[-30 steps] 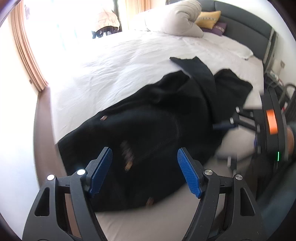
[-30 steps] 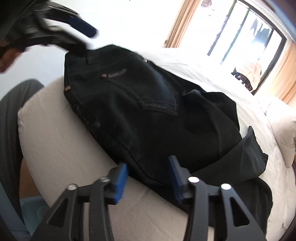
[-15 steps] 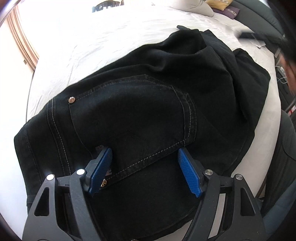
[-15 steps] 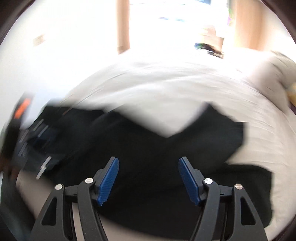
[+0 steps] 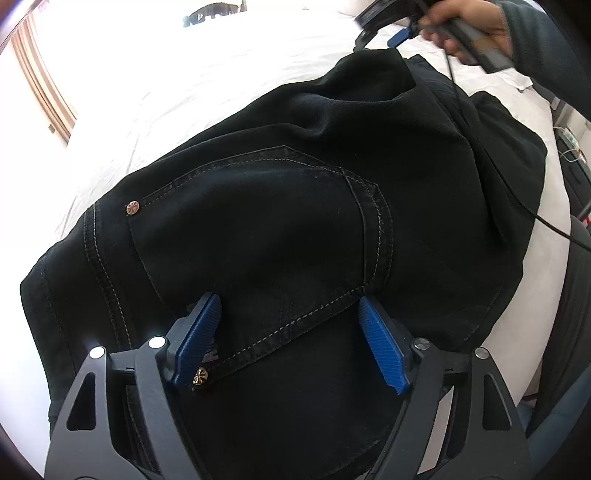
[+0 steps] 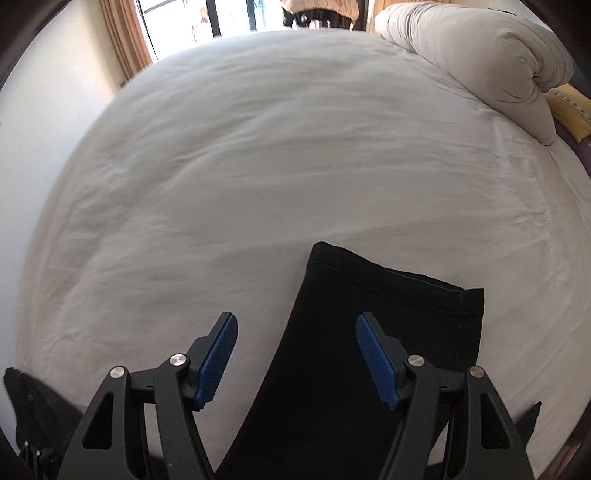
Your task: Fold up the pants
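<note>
Black jeans [image 5: 280,221] lie crumpled on the white bedsheet [image 5: 221,74], back pocket up with pale stitching and brass rivets, filling the frame's centre. The left gripper [image 5: 288,332], jaws wide and just opening further, straddles the pocket's lower edge. The right gripper [image 6: 295,354] hangs wide over a flat leg hem [image 6: 388,295] at lower centre, gripping nothing.

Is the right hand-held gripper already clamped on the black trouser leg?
No, the right hand-held gripper hangs open above the black trouser leg.

We see our left gripper [image 5: 288,332] and right gripper [image 6: 295,354] alike: black open-framed arms, silver screws, ribbed blue pads [image 5: 199,338]. A dark grey sleeve [image 5: 535,29] covers our right arm.
</note>
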Motion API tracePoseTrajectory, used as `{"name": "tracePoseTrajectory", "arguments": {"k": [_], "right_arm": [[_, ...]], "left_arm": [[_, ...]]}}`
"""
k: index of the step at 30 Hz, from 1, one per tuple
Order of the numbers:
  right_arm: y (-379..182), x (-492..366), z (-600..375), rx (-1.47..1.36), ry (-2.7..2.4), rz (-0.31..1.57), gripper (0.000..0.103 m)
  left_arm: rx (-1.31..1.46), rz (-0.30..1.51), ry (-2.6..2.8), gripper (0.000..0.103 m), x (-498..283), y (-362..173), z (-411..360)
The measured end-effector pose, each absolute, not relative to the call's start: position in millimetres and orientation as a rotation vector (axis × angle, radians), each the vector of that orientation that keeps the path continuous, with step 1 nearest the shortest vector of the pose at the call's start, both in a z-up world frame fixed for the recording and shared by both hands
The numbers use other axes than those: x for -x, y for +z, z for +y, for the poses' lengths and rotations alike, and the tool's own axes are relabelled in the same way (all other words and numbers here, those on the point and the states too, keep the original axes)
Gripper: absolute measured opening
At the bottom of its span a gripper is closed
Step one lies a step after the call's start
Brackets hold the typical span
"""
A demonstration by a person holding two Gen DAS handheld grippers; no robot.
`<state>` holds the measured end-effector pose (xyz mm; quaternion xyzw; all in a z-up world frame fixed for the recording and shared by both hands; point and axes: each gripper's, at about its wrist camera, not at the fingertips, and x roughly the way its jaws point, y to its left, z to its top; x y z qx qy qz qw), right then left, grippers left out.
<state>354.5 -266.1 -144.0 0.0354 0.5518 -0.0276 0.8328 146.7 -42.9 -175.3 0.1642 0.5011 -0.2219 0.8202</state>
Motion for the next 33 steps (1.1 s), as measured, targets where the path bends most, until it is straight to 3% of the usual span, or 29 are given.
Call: {"name": "tracePoseTrajectory", "arguments": {"k": [9,11,14,16,18,25,33], "right_arm": [[-186,-383,-271,-0.075,-0.204,1.284,0.070],[-187,-385,-277,-0.120,-0.214,1.286,0.065],[-187,-384,-280,-0.111,-0.197,1.290,0.044],[-184,-381,-284,-0.118,-0.190,1.287,0.017],[-183,-384,-293,-0.159,-0.178,1.274,0.010],[-152,-354,-318,-0.263,-0.147,1.118,0.007],[-104,-273,-339,-0.402,0.003,0.888,0.006]], "left_arm": [[-0.334,1.046,-0.476,0.077,-143,-178,-38],[-0.334,1.045,-0.474,0.077,-142,-179,-38],[-0.334,1.046,-0.472,0.077,-142,-179,-38],[-0.334,1.046,-0.467,0.077,-141,-179,-38],[-0.331,1.049,-0.464,0.077,-142,-177,-39],[-0.199,1.036,-0.486,0.077,-156,-143,-26],[-0.385,0.873,-0.615,0.081,-227,-77,-63]]}}
